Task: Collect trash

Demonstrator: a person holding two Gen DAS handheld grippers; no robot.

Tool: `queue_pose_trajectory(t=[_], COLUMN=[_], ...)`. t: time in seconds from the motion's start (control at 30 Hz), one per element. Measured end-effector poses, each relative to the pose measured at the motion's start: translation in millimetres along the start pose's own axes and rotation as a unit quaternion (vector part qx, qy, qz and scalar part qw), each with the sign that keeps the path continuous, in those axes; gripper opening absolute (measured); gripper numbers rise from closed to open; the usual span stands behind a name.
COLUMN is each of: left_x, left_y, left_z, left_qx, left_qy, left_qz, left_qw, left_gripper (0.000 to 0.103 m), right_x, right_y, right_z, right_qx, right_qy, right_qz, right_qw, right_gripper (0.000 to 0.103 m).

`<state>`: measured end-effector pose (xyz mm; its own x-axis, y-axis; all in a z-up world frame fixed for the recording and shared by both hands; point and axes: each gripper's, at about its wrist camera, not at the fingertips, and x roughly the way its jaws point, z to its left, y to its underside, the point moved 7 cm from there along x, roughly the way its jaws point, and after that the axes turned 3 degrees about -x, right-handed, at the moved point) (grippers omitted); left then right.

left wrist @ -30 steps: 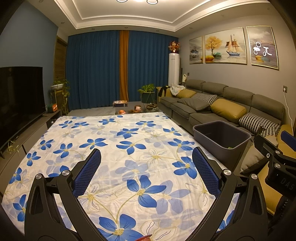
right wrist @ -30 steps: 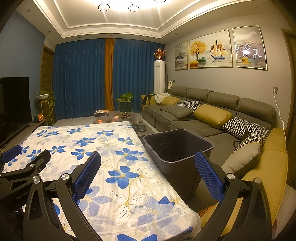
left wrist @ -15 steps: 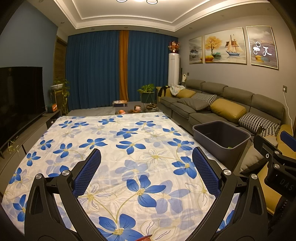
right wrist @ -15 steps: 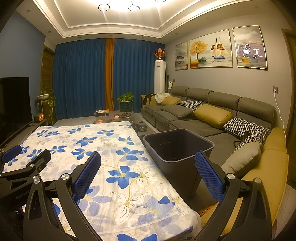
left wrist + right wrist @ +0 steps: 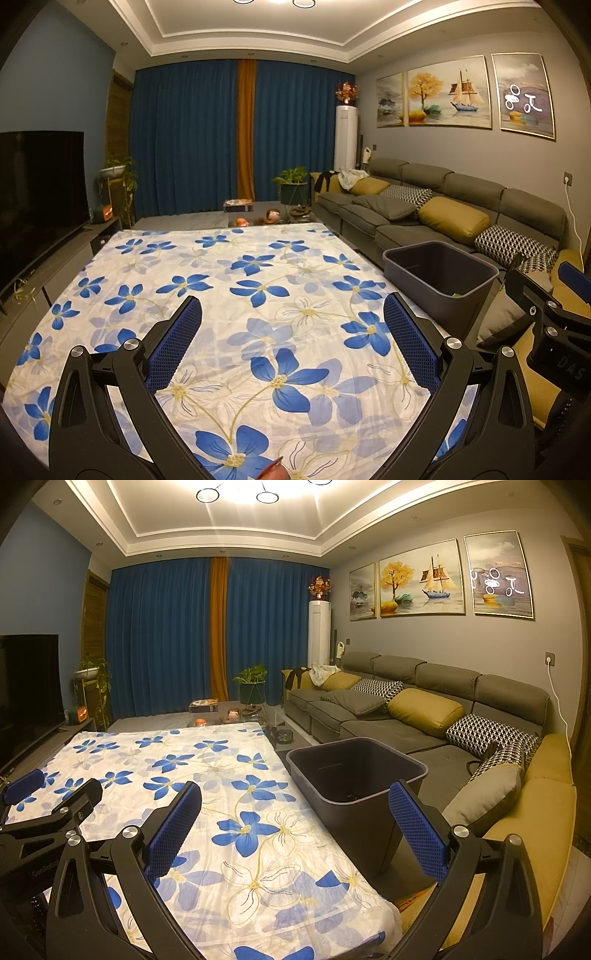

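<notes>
from left to right: a dark tv stands at the left wall, w/ a plant on a stand next to it. the tabletop, covered w/ a white cloth of blue flowers, fills the middle. the left gripper hangs over the near part of the cloth, jaws spread wide, nothing between them. in the right wrist view this gripper shows at the left edge. the right gripper is over the right edge of the tabletop, jaws also wide apart and holding nothing; its right finger shows in front of the bin. the dark grey bin stands just beside the right edge of the tabletop, between it and the grey sofa. something small and green lies at the bottom of the bin, too small to tell what it is. no trash item can be seen on the cloth. yellow and patterned cushions lie on the sofa, and 3 paintings hang on the wall above.
</notes>
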<state>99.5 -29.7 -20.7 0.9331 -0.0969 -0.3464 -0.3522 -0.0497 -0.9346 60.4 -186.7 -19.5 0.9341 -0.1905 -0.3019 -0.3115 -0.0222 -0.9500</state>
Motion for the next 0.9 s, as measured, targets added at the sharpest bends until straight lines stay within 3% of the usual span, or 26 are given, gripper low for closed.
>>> queue_pose_trajectory(t=[0.23,0.37,0.9], left_x=[-4.3,-3.4,-1.4], left_y=[-2.5,-2.9,-3.0], left_z=[-4.1,-2.6,-1.1], left_qx=[0.009,0.011,0.015], left_qy=[0.010,0.010,0.011], left_qz=[-0.010,-0.010,-0.004], left_qw=[0.9999,0.9998,0.9998], left_gripper=[0.096,0.080,0.080], right_x=[-0.3,-0.3,0.6], right_y=[-0.3,-0.3,-2.6], right_z=[-0.4,-0.5,-1.4], right_qx=[-0.001,0.000,0.000], right_qy=[-0.001,0.000,-0.002], right_qz=[0.001,0.000,0.001], right_qw=[1.000,1.000,1.000], right_gripper=[0.098,0.098,0.098])
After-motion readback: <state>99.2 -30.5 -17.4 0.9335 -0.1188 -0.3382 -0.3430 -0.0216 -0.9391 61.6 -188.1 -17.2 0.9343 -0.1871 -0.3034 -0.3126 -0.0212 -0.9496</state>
